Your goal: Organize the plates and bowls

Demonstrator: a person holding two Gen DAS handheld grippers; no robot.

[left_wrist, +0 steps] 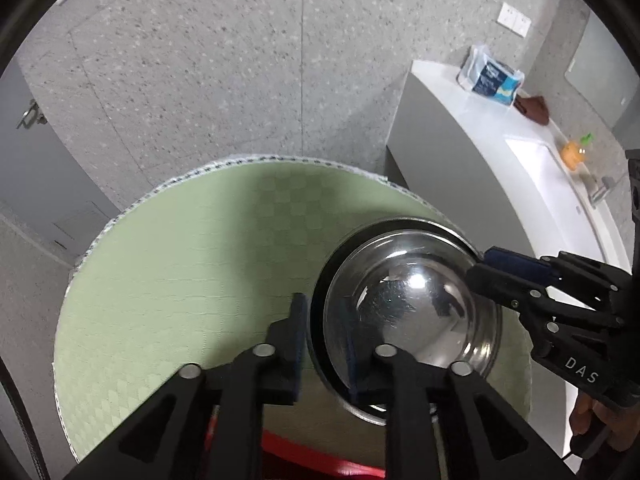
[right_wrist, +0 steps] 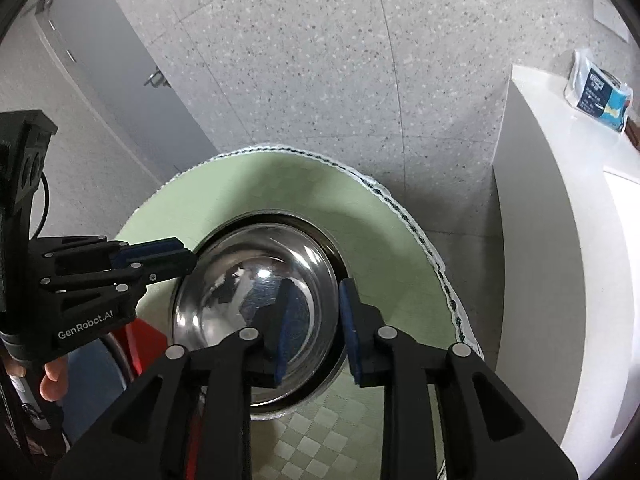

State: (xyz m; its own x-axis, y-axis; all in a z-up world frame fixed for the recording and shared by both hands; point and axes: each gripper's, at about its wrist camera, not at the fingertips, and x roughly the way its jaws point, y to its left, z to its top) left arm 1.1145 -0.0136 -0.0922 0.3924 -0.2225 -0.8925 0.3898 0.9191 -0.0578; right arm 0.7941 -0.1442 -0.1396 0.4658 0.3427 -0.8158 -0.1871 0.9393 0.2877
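Observation:
A shiny steel bowl [left_wrist: 412, 312] sits on a green checked tablecloth [left_wrist: 192, 280], nested on a second steel rim beneath it. My left gripper [left_wrist: 326, 344] straddles the bowl's left rim, one finger outside and one inside, with a gap still showing. My right gripper [right_wrist: 316, 328] straddles the bowl's [right_wrist: 256, 292] right rim the same way, slightly apart. Each gripper shows in the other's view: the right one [left_wrist: 480, 268] at the bowl's far right rim, the left one [right_wrist: 188, 256] at its left rim.
The round table's cloth edge [right_wrist: 400, 208] drops off to a speckled grey floor. A white counter [left_wrist: 460, 152] stands to the right with a tissue pack [left_wrist: 490, 76], a brown cloth and an orange bottle [left_wrist: 574, 152]. A red object [left_wrist: 320, 456] lies below the table edge.

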